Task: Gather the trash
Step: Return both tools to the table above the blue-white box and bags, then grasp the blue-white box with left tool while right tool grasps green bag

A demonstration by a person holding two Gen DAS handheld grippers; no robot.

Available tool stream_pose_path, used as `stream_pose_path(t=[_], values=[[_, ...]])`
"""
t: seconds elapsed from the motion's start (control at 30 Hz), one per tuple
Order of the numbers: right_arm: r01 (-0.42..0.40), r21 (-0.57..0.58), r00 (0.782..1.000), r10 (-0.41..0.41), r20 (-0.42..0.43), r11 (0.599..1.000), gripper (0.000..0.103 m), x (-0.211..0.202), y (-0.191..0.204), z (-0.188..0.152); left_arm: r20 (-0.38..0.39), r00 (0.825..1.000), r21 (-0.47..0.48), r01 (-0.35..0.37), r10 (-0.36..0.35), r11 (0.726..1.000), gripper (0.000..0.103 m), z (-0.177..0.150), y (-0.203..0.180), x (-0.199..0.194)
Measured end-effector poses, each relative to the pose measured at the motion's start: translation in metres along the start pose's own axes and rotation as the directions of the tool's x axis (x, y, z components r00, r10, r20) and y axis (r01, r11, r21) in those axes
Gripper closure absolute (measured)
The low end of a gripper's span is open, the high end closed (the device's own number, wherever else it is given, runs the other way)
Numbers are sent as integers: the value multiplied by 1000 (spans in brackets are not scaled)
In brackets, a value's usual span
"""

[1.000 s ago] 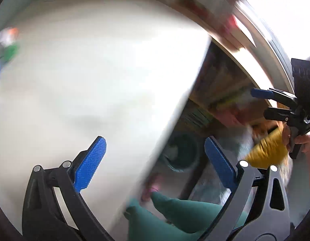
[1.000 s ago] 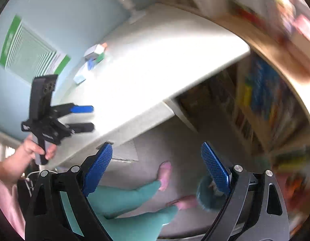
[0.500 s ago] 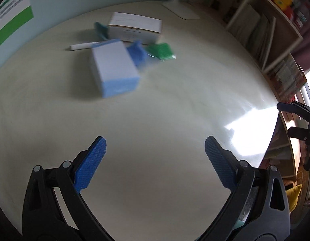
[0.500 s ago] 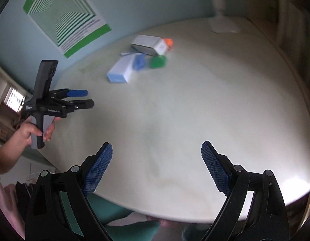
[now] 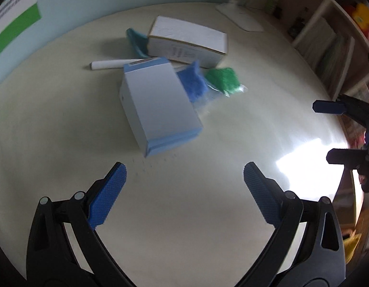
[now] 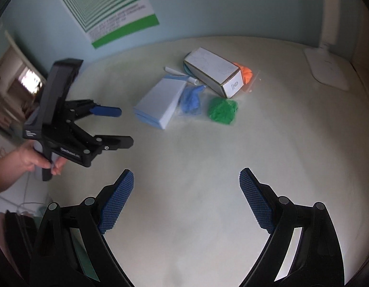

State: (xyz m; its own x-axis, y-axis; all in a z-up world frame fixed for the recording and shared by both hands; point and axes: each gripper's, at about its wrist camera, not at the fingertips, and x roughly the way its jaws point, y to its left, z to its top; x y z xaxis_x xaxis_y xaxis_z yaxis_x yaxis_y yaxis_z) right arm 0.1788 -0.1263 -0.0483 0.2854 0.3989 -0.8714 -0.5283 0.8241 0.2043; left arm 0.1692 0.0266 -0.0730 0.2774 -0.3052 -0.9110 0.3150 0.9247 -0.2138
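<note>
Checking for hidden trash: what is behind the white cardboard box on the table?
Behind the white cardboard box an orange bag sticks out at one end and a teal piece at the other. How far either runs behind the box is covered.

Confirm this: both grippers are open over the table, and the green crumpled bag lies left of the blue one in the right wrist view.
Wrong side. In the right wrist view the green crumpled bag lies right of the blue one. Both the left gripper and right gripper are open over the table.
</note>
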Motion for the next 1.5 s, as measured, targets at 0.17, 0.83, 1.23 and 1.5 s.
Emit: stream_pose_path(t=[0.17, 0.83, 1.23, 1.5], values=[[28, -171, 998, -37, -52, 985, 14, 25, -11, 26, 6, 999, -90, -50, 51, 995, 7, 15, 9, 14], [-66, -468, 990, -1, -142, 881, 20, 92, -31, 69, -23, 989, -188, -149, 148, 971, 8, 39, 34, 40], [-11, -486, 990, -60, -130, 874, 51, 100, -32, 54, -51, 986, -105, -165, 161, 981, 43, 31, 23, 42], [0, -414, 990, -58, -129, 910, 51, 68, -41, 41, -28, 989, -105, -150, 148, 983, 44, 12, 28, 18]])
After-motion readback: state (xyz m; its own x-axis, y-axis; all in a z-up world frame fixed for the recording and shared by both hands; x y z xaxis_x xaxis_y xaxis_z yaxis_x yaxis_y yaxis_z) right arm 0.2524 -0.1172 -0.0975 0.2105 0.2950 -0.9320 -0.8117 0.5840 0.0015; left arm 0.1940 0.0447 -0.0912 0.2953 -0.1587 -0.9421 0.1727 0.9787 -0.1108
